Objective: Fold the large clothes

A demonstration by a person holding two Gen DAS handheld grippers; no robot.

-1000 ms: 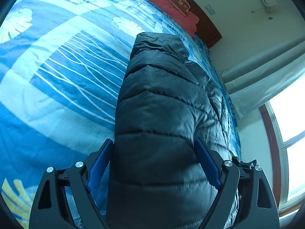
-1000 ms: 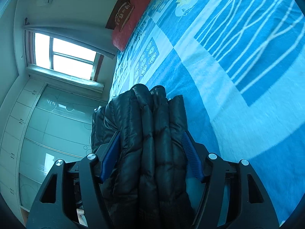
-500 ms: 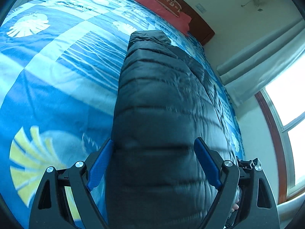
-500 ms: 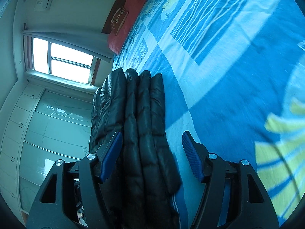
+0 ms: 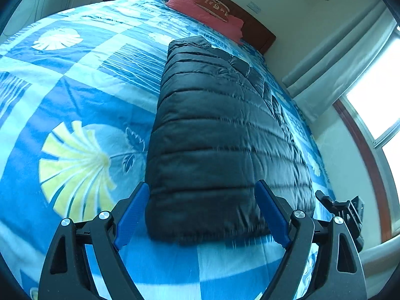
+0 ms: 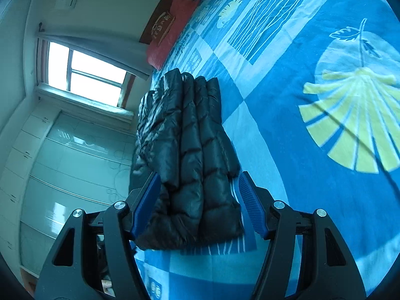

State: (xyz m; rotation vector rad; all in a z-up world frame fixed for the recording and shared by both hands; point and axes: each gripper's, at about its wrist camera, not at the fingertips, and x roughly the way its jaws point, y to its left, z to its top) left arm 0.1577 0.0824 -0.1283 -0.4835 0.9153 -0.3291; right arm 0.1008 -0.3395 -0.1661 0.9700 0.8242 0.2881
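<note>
Two hand-held grippers sit at the near end of a folded black puffer jacket [image 5: 220, 135] that lies on a bed covered by a blue patterned bedspread [image 5: 82, 95]. The jacket is the landmark: a long, quilted bundle stretching away from both grippers toward a red pillow [image 5: 200, 10] at the far end of the bed, in front of a dark wooden headboard [image 5: 250, 27].

From the left wrist view, the left gripper [image 5: 202, 215] has its blue fingers [image 5: 131, 212] spread wide, one on each side of the jacket's near edge. The jacket's edge rests on the bedspread between them, and whether the pads touch the fabric is hard to tell.

From the right wrist view, the right gripper [image 6: 198, 205] is likewise spread apart around the jacket's [image 6: 190, 155] near end, where several puffy layers are stacked side by side. Its left pad sits against or just beside the fabric; its right pad stands just clear of it.

Beyond the jacket, on the side away from the bedspread's yellow fan-shaped leaf print [image 6: 355, 115], are a bright window [image 6: 85, 75] with pale curtains [image 5: 345, 57] and a pale wardrobe [image 6: 65, 165].
</note>
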